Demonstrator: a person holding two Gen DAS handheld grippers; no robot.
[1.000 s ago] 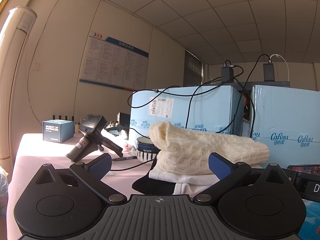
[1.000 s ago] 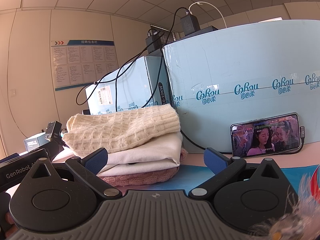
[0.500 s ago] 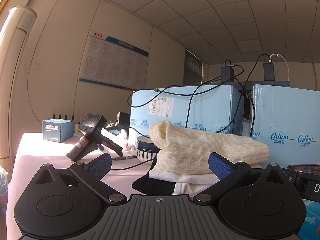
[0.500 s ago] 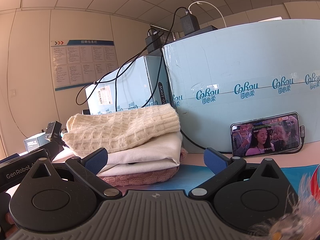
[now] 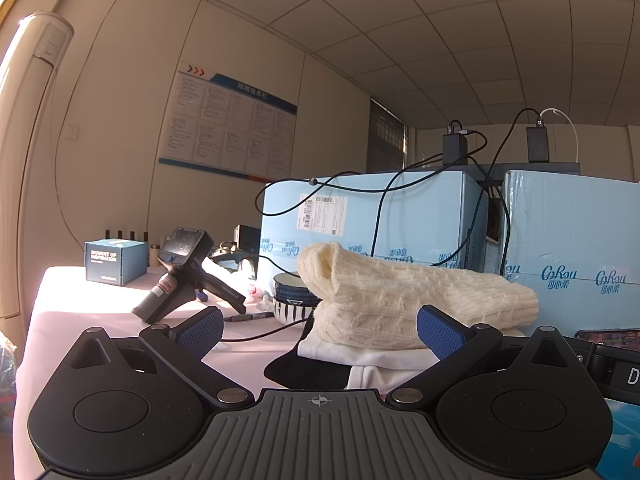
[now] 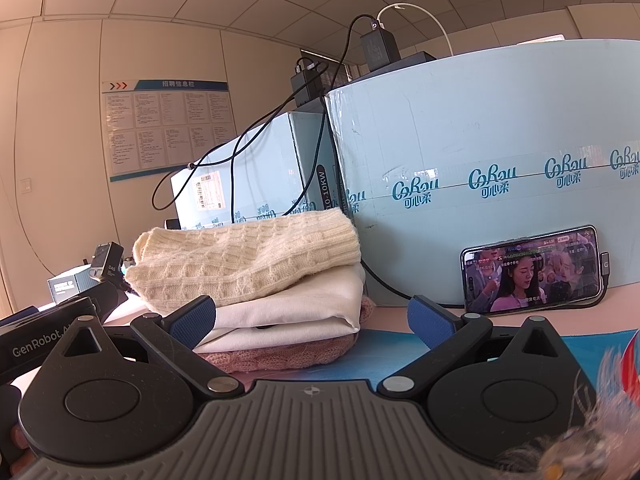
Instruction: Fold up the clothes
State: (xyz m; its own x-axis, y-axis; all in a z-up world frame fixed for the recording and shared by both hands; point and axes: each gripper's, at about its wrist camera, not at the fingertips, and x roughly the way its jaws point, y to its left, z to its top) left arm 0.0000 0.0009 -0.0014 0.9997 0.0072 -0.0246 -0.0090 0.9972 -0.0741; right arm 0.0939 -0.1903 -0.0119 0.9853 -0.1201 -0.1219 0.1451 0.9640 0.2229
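A stack of folded clothes stands on the table. A cream knit sweater (image 5: 404,296) (image 6: 248,264) lies on top, over a white garment (image 6: 296,308) and a pink knit (image 6: 288,354) at the bottom. A black cloth (image 5: 304,372) lies at the stack's foot in the left wrist view. My left gripper (image 5: 320,330) is open and empty, just in front of the stack. My right gripper (image 6: 310,320) is open and empty, also in front of the stack, to its right side. The left gripper's body (image 6: 44,340) shows at the left in the right wrist view.
Light blue cartons (image 5: 368,220) (image 6: 480,160) with cables and chargers stand behind the stack. A phone (image 6: 532,270) playing video leans on the right carton. A handheld device (image 5: 180,276), a striped bowl (image 5: 294,300), a pen (image 5: 248,317) and a small blue box (image 5: 114,260) are at the left.
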